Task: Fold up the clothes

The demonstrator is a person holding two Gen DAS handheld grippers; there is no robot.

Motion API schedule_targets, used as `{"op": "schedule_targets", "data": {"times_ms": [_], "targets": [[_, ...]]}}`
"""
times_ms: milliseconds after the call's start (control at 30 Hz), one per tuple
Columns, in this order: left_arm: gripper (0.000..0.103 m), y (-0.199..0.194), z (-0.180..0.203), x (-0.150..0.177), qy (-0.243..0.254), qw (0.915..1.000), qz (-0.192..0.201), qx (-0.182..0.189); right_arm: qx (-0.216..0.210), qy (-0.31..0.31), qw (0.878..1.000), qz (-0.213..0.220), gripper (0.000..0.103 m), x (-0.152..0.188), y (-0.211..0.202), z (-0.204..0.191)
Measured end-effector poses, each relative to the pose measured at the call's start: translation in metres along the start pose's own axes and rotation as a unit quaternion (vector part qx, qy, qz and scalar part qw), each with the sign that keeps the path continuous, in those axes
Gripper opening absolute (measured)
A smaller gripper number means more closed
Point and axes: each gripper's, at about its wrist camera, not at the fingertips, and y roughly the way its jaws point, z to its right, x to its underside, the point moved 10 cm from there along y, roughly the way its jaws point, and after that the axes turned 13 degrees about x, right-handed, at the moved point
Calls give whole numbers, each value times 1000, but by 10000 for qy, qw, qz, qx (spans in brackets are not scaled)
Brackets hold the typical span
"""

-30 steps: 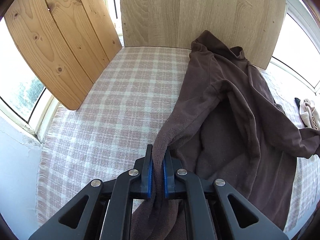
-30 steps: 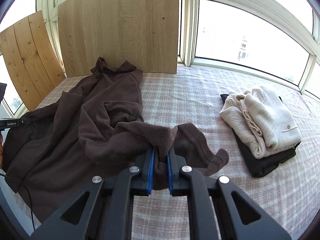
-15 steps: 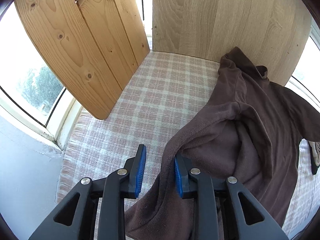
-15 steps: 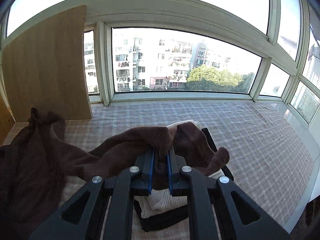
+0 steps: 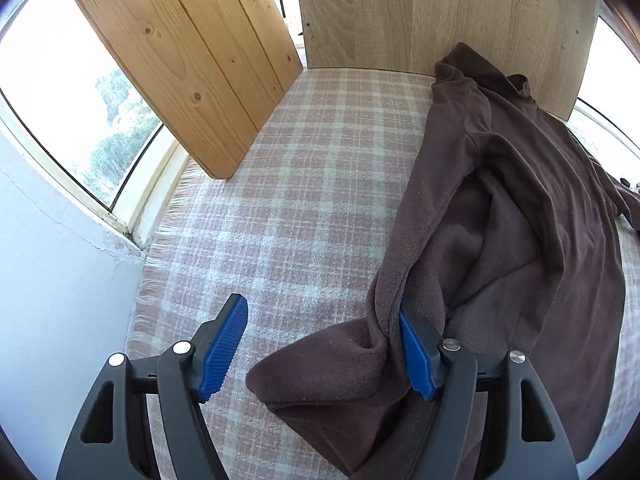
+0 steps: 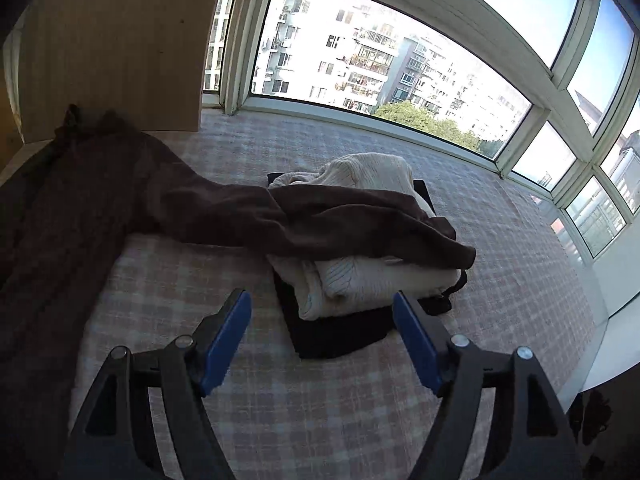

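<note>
Brown fleece: lying sleeve-end between left gripper jaws, just opening, unpinched.
Right gripper: just spreading, empty, sleeve draping over cream sweater ahead.

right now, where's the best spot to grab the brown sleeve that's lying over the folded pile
Probably the cuff end of the brown sleeve, where it overhangs the near right edge of the cream sweater. That end is loose and raised off the blanket, so one pad can slip under it. Bring the right claw, its jaws just opened and empty, in from the near side.
</note>
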Motion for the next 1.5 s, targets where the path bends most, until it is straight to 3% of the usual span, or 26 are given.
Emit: {"op": "schedule_targets", "data": {"times_ms": [133, 167, 233, 333, 467, 700, 733, 800, 867, 900, 933, 967, 1033, 1233, 1367, 1500], "targets": [[69, 3, -2, 10, 114, 9999, 10, -50, -1478, -129, 9878, -469, 73, 63, -53, -112], [71, 1, 0, 12, 182, 9998, 53, -35, -1652, -236, 9846, -523, 73, 78, -65, -138], [74, -3, 1, 16, 303, 9994, 145, -15, -1744, -538, 9814, -603, 73, 107, -81, -183], [75, -16, -2, 25, 506, 9983, 284, 16, -1645, -706, 9806, -792, 73, 134, -83, -208], [76, -31, -23, 45, 412, 9985, 347, 35, -1547, -368, 9801, -1189, 74, 165, -84, -213], [76, 2, -33, 76, 505, 9984, 86, 231, -1381, -456, 9839, -1036, 73, 173, -100, -239], [76, 5, -32, 75, 478, 9982, 116, 330, -1410, -480, 9839, -989, 62, 171, -102, -241], [76, 10, -29, 73, 435, 9975, 186, 532, -1453, -382, 9839, -971, 18, 167, -104, -240], [76, 14, -22, 65, 524, 9950, 363, 775, -1565, -185, 9818, -1063, 11, 166, -103, -237], [73, 17, -17, 62, 562, 9930, 416, 957, -1628, -96, 9804, -1104, 10, 166, -102, -235], [45, 20, -12, 59, 595, 9907, 427, 1147, -1671, -39, 9796, -1114, 10, 166, -102, -234], [7, 25, -6, 60, 611, 9887, 277, 1341, -1699, -9, 9794, -1093, 9, 166, -104, -233], [7, 21, 1, 60, 651, 9871, 245, 1443, -1779, 79, 9792, -968, 8, 161, -111, -230], [6, -43, 19, 61, 527, 9827, 587, 1673, -2025, 261, 9783, -357, 7, 127, -142, -203], [6, -74, 36, 80, 590, 9845, 611, 1536, -2127, 305, 9766, -23, 7, 111, -164, -176], [6, -86, 50, 113, 440, 9875, 540, 1413, -2181, 351, 9753, 17, 7, 127, -173, -141]]}}
